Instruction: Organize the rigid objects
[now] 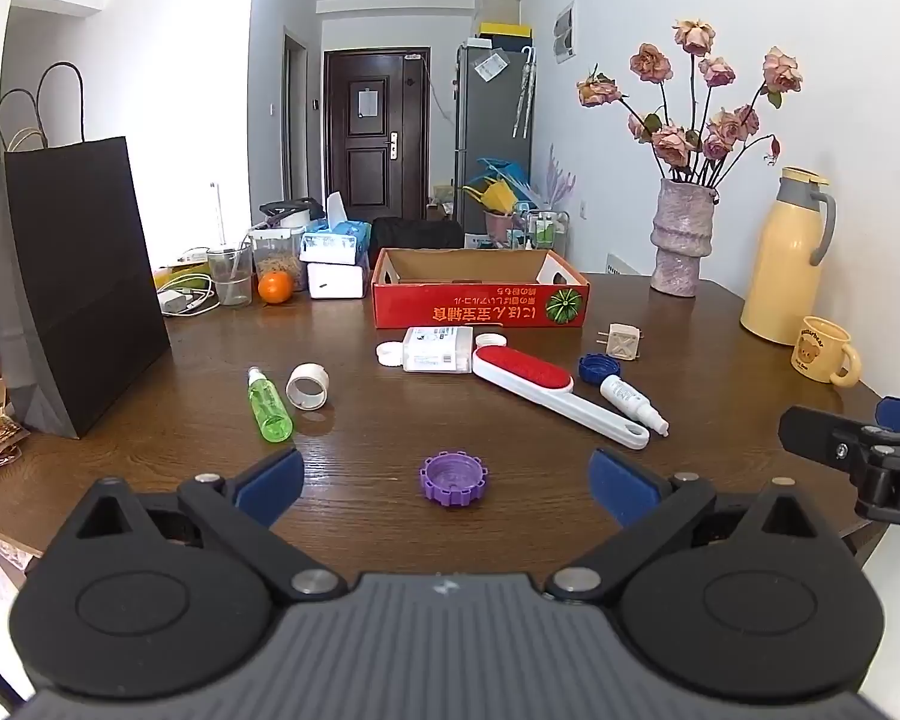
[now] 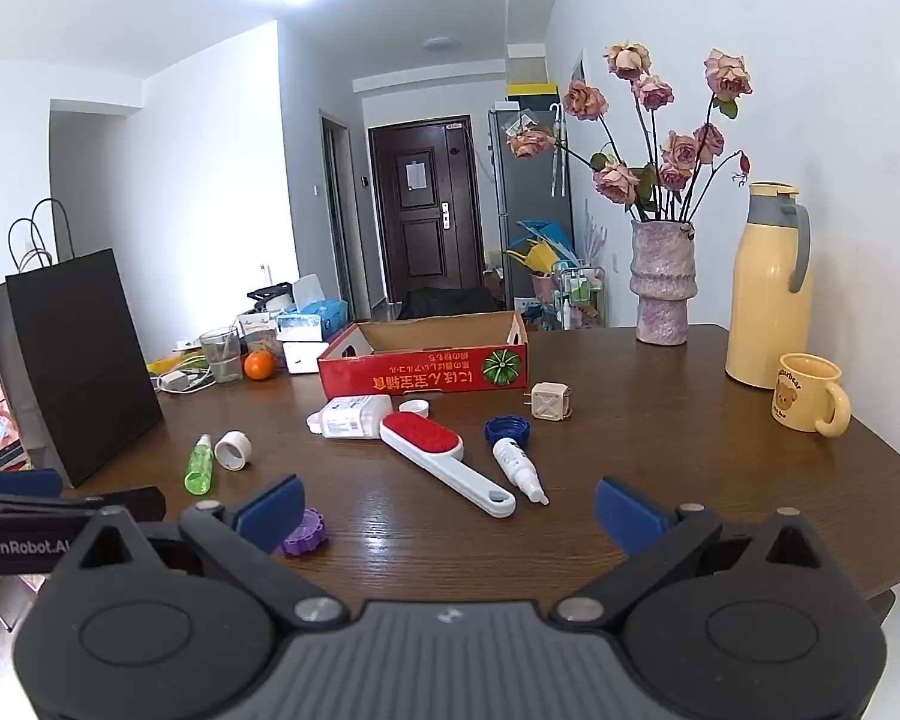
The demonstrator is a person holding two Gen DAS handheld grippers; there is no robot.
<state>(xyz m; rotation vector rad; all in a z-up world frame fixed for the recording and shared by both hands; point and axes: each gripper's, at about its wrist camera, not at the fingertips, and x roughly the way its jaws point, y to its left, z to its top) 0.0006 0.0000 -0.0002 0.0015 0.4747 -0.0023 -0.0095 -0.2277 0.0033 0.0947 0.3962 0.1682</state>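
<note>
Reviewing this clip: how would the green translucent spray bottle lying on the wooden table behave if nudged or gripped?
The green translucent spray bottle lies on its round side, so a sideways nudge would probably roll it. It looks like rigid plastic, likely light. Its smooth, glossy body may slip between pads.

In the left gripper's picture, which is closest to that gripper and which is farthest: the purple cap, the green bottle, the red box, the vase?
From the left gripper, nearest first:
1. Purple cap, right between its open fingers.
2. Green bottle, lying ahead to the left.
3. Red box, mid-table, straight ahead.
4. Vase, far back on the right, slightly beyond the box.
</note>
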